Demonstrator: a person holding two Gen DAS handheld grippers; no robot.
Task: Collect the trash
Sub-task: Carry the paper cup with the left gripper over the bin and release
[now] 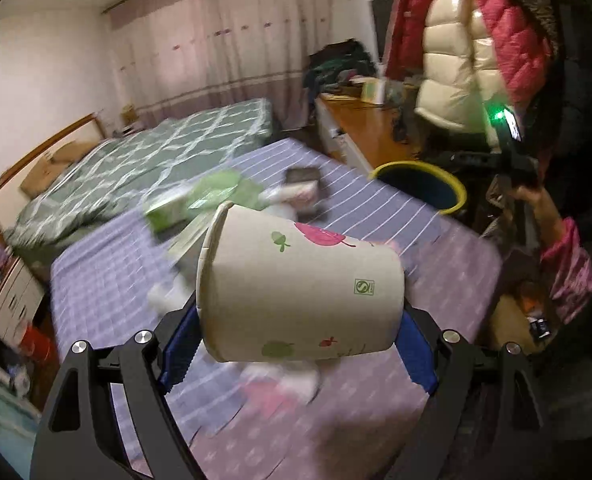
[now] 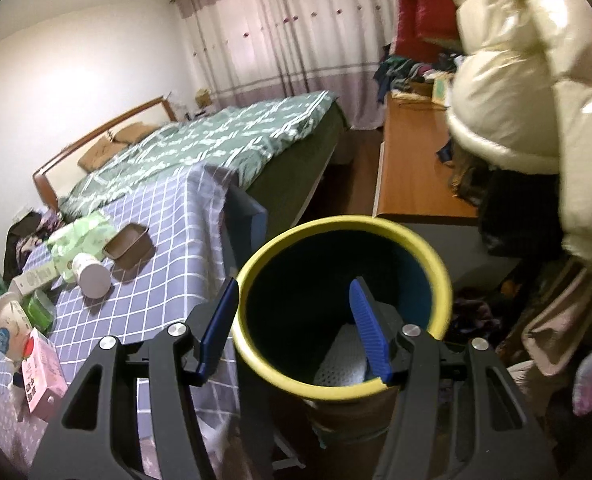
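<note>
In the left wrist view much is blurred: the items on the table (image 1: pixel 108 280) behind the cup (image 1: pixel 299 292) are smeared, and we can only make out a green pack (image 1: pixel 200 200) and a dark box (image 1: pixel 303 178). Something white and pink (image 1: pixel 284 384) lies under the cup, but we cannot tell what it is. The far blue pad (image 1: pixel 415 354) is partly hidden by the cup.

Our left gripper (image 1: pixel 296 344) grasps the cup, which lies on its side between the two pads, its open mouth to the left and its bottom to the right. It is above the checked cloth, well apart from the bin (image 1: pixel 419 192), whose yellow rim shows past the table edge. Near the bin we see the other hand (image 1: pixel 529 194) with its tool.

In the right wrist view our right gripper (image 2: pixel 292 320) is released, with nothing between its pads. The bin (image 2: pixel 256 264) stands just in front; the left pad (image 2: pixel 220 320) is outside the rim and the right pad is over the opening. The inside is dark, and we see only a pale mesh piece (image 2: pixel 343 364) at the bottom. On the table (image 2: pixel 168 216) lie a jar (image 2: pixel 90 274), a tray (image 2: pixel 130 246) and a pink box (image 2: pixel 42 372), cut off at the left edge
</note>
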